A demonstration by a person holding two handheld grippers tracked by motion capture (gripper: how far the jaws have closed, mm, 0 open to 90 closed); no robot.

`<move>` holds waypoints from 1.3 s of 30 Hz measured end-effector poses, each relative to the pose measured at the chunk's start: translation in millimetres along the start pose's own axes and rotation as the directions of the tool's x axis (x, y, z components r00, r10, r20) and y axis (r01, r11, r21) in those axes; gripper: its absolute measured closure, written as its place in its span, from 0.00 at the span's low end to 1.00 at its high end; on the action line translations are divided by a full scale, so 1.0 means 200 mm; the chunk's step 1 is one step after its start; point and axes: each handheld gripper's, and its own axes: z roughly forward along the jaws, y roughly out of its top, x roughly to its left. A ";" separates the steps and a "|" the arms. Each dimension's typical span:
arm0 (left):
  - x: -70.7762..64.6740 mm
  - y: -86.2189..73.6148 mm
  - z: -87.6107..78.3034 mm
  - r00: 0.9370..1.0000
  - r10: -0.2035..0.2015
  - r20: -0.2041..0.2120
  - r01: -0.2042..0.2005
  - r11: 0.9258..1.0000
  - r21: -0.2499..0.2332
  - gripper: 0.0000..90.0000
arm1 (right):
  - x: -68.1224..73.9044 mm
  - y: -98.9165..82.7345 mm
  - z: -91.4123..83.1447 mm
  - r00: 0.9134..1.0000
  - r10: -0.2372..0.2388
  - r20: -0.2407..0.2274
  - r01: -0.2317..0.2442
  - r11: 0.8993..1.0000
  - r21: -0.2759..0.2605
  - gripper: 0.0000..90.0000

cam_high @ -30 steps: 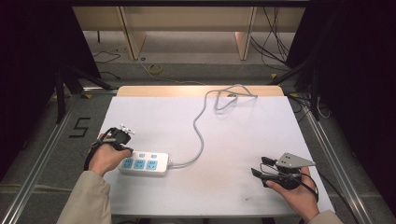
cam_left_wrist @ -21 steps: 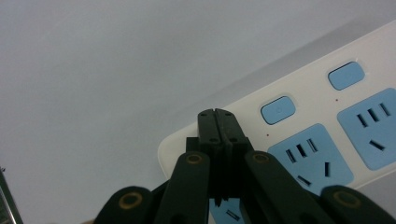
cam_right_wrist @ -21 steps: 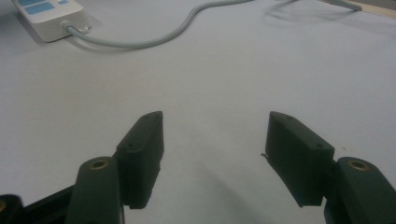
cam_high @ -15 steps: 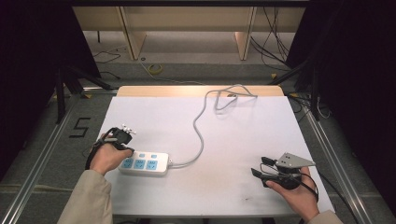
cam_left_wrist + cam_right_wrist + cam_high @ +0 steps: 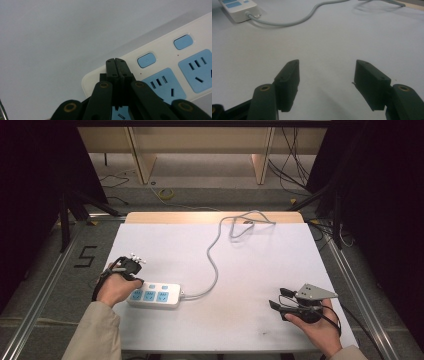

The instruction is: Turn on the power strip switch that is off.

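The power strip [image 5: 153,295] lay near the left front of the white surface [image 5: 260,265], its cord [image 5: 215,265] trailing away. The left tongs [image 5: 116,65], pressed together and empty, hovered at its end beside the first blue switch [image 5: 146,60]; pressing squarely down on that button seemed best. The right tongs [image 5: 325,75] rested wide apart, well clear.

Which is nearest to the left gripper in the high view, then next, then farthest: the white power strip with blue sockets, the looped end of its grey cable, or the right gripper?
1. White power strip with blue sockets: right under the left gripper, front left.
2. Right gripper: front right of the white table.
3. Looped end of the grey cable: far edge, right of centre.
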 end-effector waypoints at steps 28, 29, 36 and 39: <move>0.02 -0.01 0.00 1.000 -0.018 0.006 0.017 1.000 0.008 1.00 | 0.00 0.00 0.00 1.000 0.000 0.002 0.000 1.000 -0.002 0.42; 0.02 -0.01 0.00 1.000 -0.020 0.008 0.020 1.000 0.008 1.00 | 0.00 0.00 0.00 1.000 -0.001 0.002 0.001 1.000 -0.002 0.42; 0.02 -0.01 0.01 1.000 -0.015 -0.008 0.015 1.000 -0.002 1.00 | 0.00 0.00 0.00 1.000 -0.001 0.001 0.001 1.000 -0.003 0.42; 0.02 -0.01 0.01 1.000 -0.019 -0.007 0.019 1.000 -0.002 1.00 | 0.00 0.00 0.00 1.000 -0.001 0.002 0.001 1.000 -0.005 0.42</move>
